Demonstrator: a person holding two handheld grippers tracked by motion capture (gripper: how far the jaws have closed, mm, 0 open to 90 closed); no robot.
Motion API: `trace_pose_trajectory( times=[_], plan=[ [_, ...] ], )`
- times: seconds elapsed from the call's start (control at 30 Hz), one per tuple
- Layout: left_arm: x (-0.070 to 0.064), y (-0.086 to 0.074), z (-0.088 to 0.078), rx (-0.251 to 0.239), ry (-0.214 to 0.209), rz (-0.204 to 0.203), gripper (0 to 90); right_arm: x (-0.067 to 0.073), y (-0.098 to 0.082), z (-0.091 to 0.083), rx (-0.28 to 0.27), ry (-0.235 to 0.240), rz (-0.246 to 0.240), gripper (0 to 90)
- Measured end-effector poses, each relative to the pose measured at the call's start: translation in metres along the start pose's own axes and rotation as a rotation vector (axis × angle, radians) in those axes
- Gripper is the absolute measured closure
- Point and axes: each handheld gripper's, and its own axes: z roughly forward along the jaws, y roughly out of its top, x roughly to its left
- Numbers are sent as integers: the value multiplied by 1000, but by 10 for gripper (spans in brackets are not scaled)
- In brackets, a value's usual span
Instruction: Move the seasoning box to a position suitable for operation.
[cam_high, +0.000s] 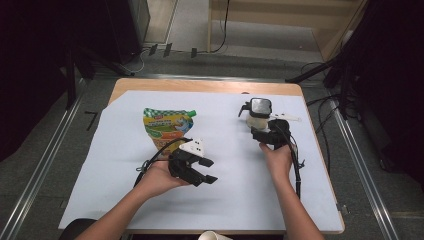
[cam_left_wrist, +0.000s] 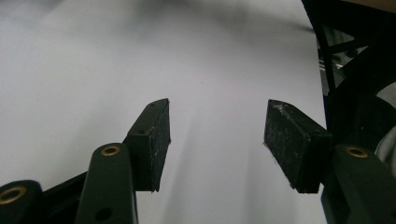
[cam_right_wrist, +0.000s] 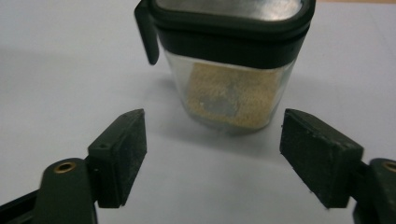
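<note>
Here the right gripper (cam_high: 264, 131) stands just short of a clear jar (cam_high: 259, 114) with a black-rimmed lid and a black side latch, its jaws spread wide with nothing between them. In the right gripper view the two black pads (cam_right_wrist: 122, 154) sit on either side of the frame, well apart, and the jar (cam_right_wrist: 229, 60) rises just beyond their tips, upright on the white sheet (cam_right_wrist: 56, 70), a patch of yellowish grainy contents showing through its clear wall. The pads do not touch the jar; bare sheet lies between them. The high view puts the jar toward the far right part of the counter (cam_high: 200, 86), directly ahead of the right hand (cam_high: 277, 159). The left gripper (cam_high: 200, 170) is held nearer the person, over the middle of the sheet, its jaws also parted and empty: in the left gripper view the pads (cam_left_wrist: 152, 140) frame nothing but plain white sheet. A green and yellow pouch (cam_high: 166, 127) lies flat just beyond the left gripper, apart from its jaws, and well to the left of the jar. A cable (cam_high: 296, 160) trails back from the right gripper along the person's forearm.
</note>
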Motion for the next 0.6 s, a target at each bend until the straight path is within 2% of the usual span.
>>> trace_pose_trajectory(
  times=[0.13, 0.27, 0.47, 0.6],
  plan=[
    [0, 0, 0, 0, 2, -1, 418, 1, 6, 10, -21, -45, 13, 143],
    [1, 0, 0, -1, 1, -4, 419, 2, 11, 18, -48, -56, 24, 137],
    [0, -1, 0, 0, -4, -7, 420, 10, 14, 35, -66, -123, 20, 129],
    [-2, -1, -3, -19, -21, -24, 422, 7, 12, 46, -94, -126, 54, 130]
  ],
)
